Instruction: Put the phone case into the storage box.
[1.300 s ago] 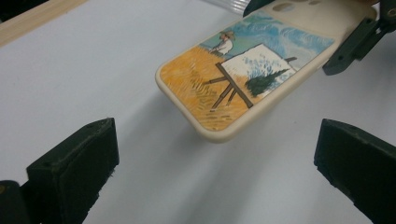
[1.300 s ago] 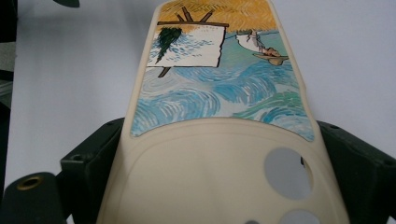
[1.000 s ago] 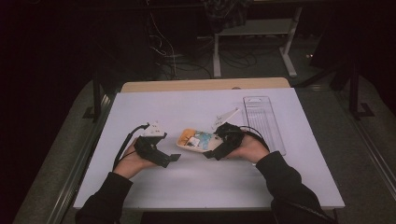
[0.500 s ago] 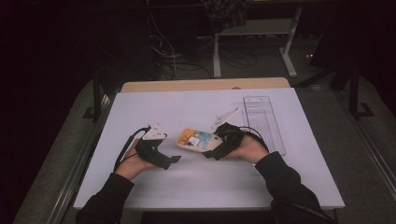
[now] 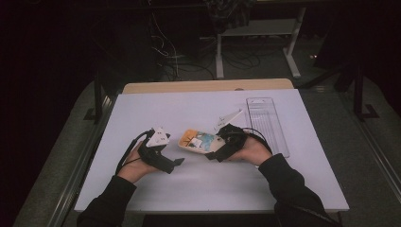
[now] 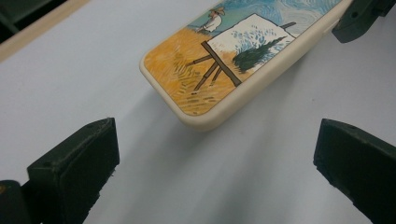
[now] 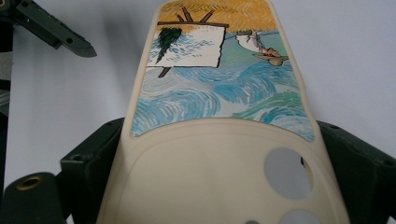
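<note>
1 phone case (image 5: 200, 141), 1 clear tray (image 5: 266, 124), 2 grippers – left gripper (image 5: 176, 163), right gripper (image 5: 211, 155) – poss. 1 white strip (image 5: 230, 117).

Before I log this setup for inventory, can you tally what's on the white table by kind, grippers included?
Handheld grippers: 2, the left gripper and the right gripper
Phone cases: 1, the painted phone case, held between the right one's jaws
Clear plastic trays: 1, the clear tray
Total: 4
</note>
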A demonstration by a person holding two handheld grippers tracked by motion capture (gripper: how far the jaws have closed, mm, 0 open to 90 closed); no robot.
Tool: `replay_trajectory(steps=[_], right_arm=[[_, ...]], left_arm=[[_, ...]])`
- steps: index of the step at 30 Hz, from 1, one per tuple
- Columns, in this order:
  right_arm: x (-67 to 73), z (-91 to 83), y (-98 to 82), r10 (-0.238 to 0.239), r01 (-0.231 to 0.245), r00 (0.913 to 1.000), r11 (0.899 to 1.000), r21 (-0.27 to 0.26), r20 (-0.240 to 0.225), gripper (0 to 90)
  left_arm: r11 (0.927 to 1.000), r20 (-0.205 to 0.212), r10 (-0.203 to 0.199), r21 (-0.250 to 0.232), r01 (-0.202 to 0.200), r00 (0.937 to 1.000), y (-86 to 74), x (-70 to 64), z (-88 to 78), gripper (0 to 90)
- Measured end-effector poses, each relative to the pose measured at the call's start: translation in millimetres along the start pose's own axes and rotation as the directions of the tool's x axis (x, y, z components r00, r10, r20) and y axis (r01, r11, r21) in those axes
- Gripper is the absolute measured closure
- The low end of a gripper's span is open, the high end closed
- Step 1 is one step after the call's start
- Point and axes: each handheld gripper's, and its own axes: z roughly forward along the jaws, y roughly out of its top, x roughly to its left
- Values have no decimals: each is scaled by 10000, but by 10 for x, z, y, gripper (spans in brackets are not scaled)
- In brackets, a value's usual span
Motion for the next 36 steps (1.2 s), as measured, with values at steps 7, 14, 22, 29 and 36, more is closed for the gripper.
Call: replay_trajectory(steps=[7,14,22,29,36], right_arm=[[11,8,0,131,-130,9998,9999,52,-127,94],[11,8,0,139,-138,9998,9999,36,-105,94],[28,9,6,468,-468,9987,9989,7,-223,94],[29,7,7,447,-446,9987,9990,21,-231,94],[29,10,5,436,-436,9988,9990,24,-225,94]], left_arm=[[9985,-200,537,58,-536,9984,-3,-34,12,0],[9956,-364,942,42,-941,9949,-8,-70,25,0],[9890,-578,1474,167,-1467,9874,-8,-106,33,0],[9813,-769,1922,256,-1908,9783,-4,-143,39,0],[9737,-926,2270,405,-2241,9695,-5,-166,51,0]])
